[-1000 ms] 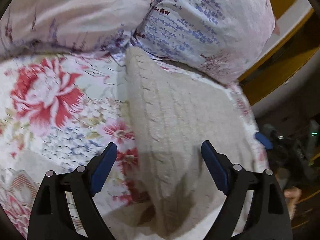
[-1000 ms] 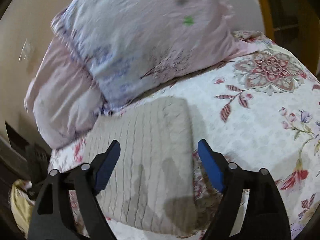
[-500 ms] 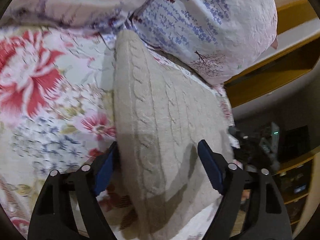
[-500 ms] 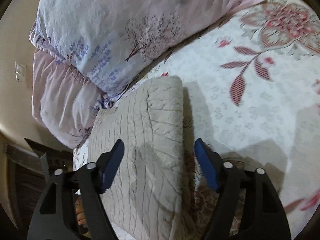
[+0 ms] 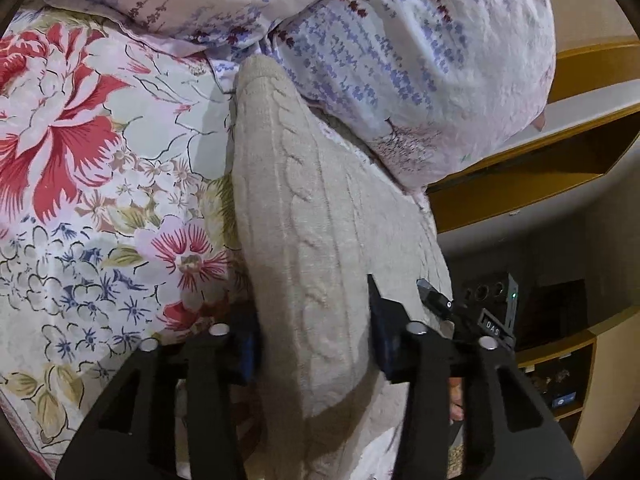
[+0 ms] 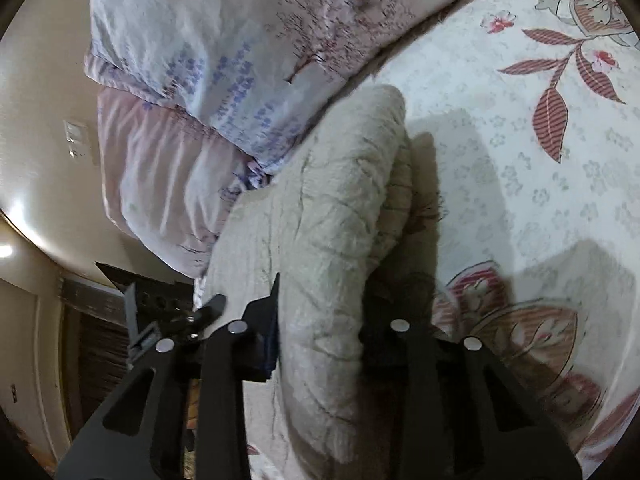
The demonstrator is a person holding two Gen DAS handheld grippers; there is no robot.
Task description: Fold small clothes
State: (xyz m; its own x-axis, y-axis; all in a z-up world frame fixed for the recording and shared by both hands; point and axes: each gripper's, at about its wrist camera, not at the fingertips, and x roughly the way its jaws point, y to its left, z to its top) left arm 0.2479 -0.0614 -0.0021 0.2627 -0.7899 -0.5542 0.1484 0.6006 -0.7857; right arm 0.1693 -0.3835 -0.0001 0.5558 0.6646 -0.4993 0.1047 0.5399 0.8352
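Observation:
A folded beige cable-knit sweater [image 5: 320, 208] lies on the floral bedspread [image 5: 100, 180], its far end against the pillows. My left gripper [image 5: 314, 340] straddles the sweater's near-left fold. Its jaws are closing and the blue pads press the bunched knit from both sides. In the right wrist view the same sweater [image 6: 344, 200] bulges up between the fingers of my right gripper [image 6: 322, 328]. Those jaws are closing too, pinching the near-right fold. Each view shows the other gripper at the sweater's far side, the right gripper [image 5: 444, 304] and the left gripper [image 6: 180, 320].
Two lilac-print pillows [image 5: 420, 60] [image 6: 240, 40] rest against the sweater's far end. The bedspread [image 6: 520, 180] spreads wide to the right. The bed's edge drops off beside the sweater toward wooden shelves [image 5: 560, 152] and a dark cabinet [image 6: 100, 340].
Both grippers have dropped onto the sweater's near edge and their jaws have narrowed from wide open to pinching it. The knit now bunches up between the fingers.

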